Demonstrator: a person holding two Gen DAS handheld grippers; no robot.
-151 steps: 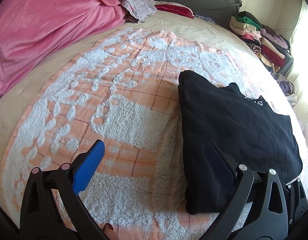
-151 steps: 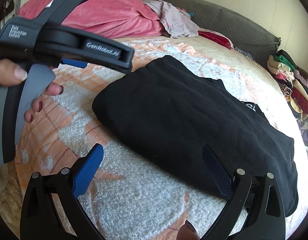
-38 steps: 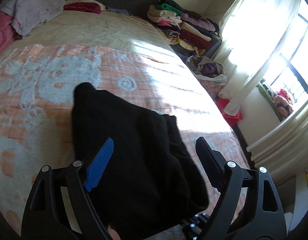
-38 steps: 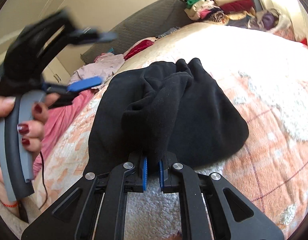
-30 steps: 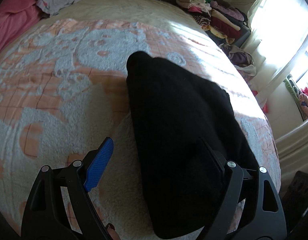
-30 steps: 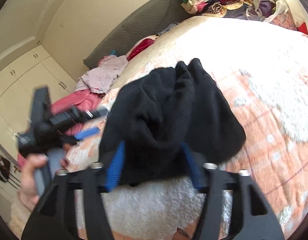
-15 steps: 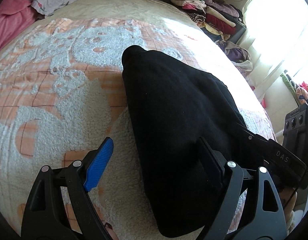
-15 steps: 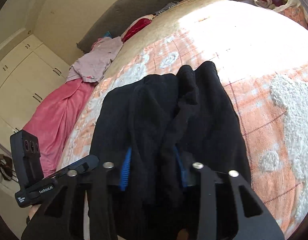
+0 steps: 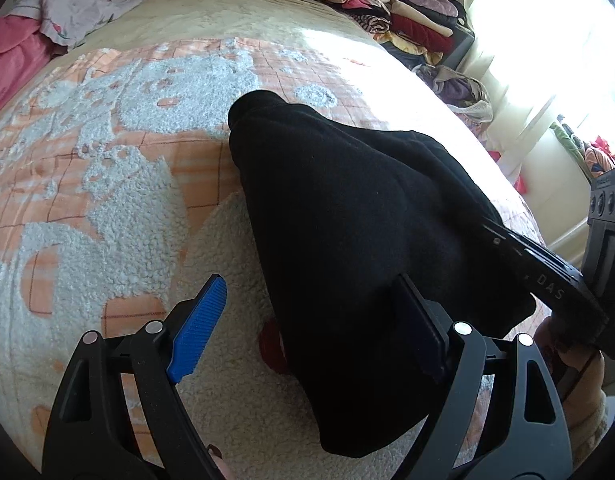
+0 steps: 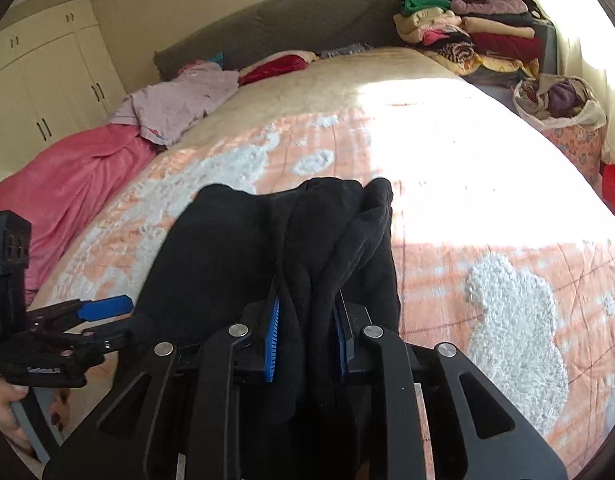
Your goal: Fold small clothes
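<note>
A folded black garment (image 9: 347,216) lies on the orange and white fleece blanket (image 9: 107,184) on the bed. My left gripper (image 9: 307,320) is open, its right finger resting on the garment's near end and its left finger over the blanket. My right gripper (image 10: 305,328) is shut on a thick fold of the black garment (image 10: 267,248) at its near edge. The right gripper's body shows in the left wrist view (image 9: 547,280) at the garment's right side. The left gripper shows in the right wrist view (image 10: 103,308) at the garment's left side.
A pink cover (image 10: 67,184) and a lilac garment (image 10: 179,100) lie at the bed's far left. A stack of folded clothes (image 10: 467,28) stands by the headboard. A basket of clothes (image 10: 559,108) sits beside the bed at the right. White cupboards (image 10: 47,80) line the left wall.
My right gripper let go of the garment, opened, moved in over its edge and has closed on a thick fold. My left gripper stayed open and shifted little.
</note>
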